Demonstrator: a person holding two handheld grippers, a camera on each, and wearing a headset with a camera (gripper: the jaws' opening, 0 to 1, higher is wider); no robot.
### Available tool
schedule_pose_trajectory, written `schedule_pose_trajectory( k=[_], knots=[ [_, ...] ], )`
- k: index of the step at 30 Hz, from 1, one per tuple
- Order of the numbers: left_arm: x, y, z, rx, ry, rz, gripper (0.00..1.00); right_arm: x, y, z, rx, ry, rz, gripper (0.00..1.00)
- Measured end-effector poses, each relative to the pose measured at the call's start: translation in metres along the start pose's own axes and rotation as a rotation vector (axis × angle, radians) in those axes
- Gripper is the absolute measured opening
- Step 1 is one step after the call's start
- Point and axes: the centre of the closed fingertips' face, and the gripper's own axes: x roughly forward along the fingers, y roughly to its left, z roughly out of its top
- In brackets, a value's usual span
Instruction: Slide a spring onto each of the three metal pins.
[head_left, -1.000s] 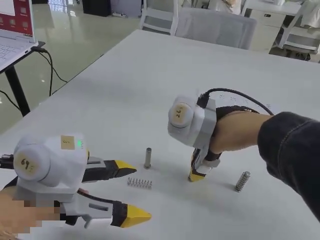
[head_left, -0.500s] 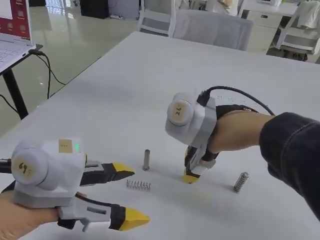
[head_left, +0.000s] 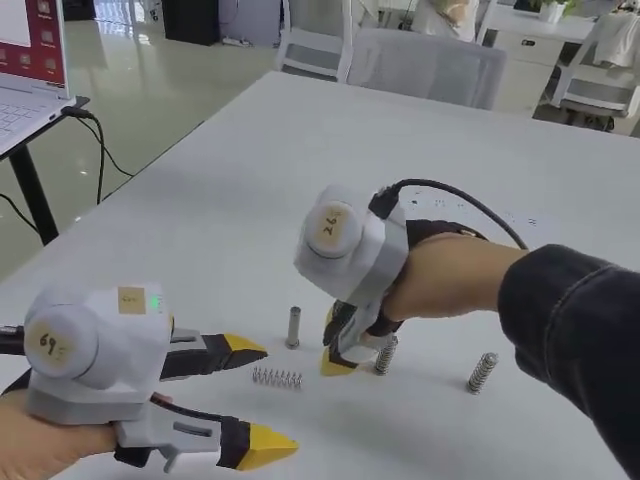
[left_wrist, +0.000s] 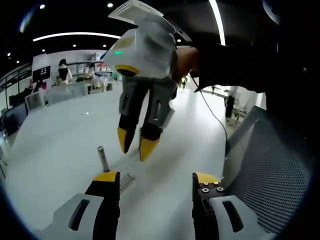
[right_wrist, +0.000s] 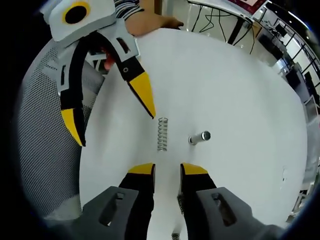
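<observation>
yellow tips of the right claw (right_wrist: 167, 170) hang a narrow way apart, gripping nothing. just ahead of them the loose spring (right_wrist: 161, 134) lies flat on the white table (head_left: 250, 180), with the bare pin (right_wrist: 200, 137) upright beside it. one standing spring (head_left: 385, 355) is just behind the claw and another (head_left: 482, 372) is farther back, both seemingly on their pins. facing it across the loose spring, the left claw (head_left: 262, 393) hovers wide apart and empty. pinching so thin a spring off the tabletop may flick it away or tip the pin. no tray holds the parts; they lie loose.

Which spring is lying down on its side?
The spring by the bare pin lies flat; the two springs farther right stand upright.
</observation>
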Motion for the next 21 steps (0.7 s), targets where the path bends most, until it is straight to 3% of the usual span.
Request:
schedule_pose_trajectory(
  k=[8, 21],
  knots=[
    [0.001, 0.000, -0.002, 0.002, 0.006, 0.000, 0.53, 0.017, 0.005, 0.010, -0.009, -0.017, 0.013, 0.15],
    [0.001, 0.001, -0.005, -0.001, 0.017, 0.002, 0.52, 0.038, 0.004, 0.012, 0.008, -0.022, 0.017, 0.13]
  ],
)
